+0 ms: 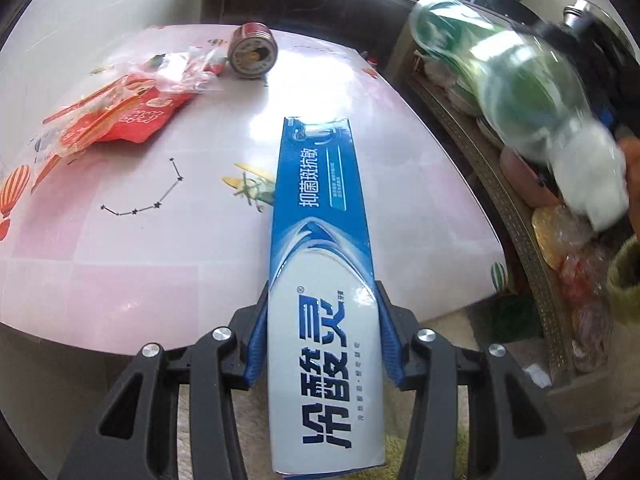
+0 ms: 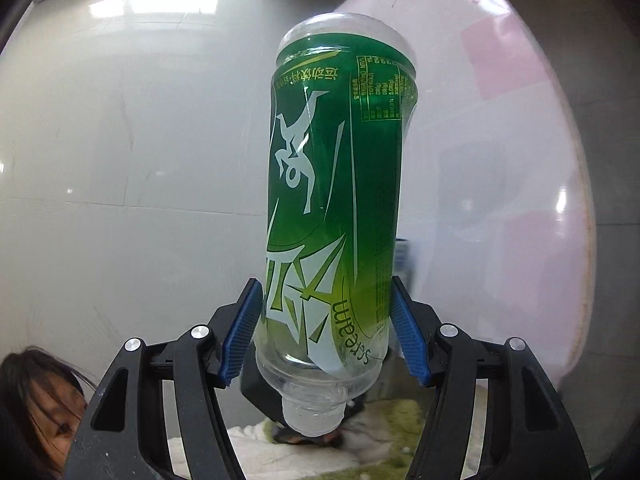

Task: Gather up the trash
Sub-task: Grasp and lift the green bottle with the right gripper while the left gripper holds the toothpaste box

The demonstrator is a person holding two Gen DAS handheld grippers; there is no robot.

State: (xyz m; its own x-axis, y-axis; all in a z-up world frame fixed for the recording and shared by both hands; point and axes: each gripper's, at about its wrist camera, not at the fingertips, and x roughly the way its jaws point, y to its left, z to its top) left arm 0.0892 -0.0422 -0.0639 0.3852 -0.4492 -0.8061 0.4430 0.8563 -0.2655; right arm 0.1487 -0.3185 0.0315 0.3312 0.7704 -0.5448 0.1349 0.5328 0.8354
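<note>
Toothpaste box (image 1: 320, 264), blue and white, sits clamped between the jaws of the left gripper (image 1: 320, 344), reaching out over the pale surface (image 1: 160, 248). Farther off there lie a red wrapper (image 1: 120, 114) and a small round tin (image 1: 253, 53). The right gripper (image 2: 324, 332) has its jaws pressed on a green-labelled plastic bottle (image 2: 340, 184), cap nearest the camera, off the surface.

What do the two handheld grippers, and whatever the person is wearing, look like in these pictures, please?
Both the left gripper and the right gripper have matte black angular linkage arms with triangular cut-outs and round silver pivot screws. Their fingers carry blue ribbed pads. No cables or markings show. At the right edge of the left wrist view, an olive-green fuzzy sleeve cuff is visible.
</note>
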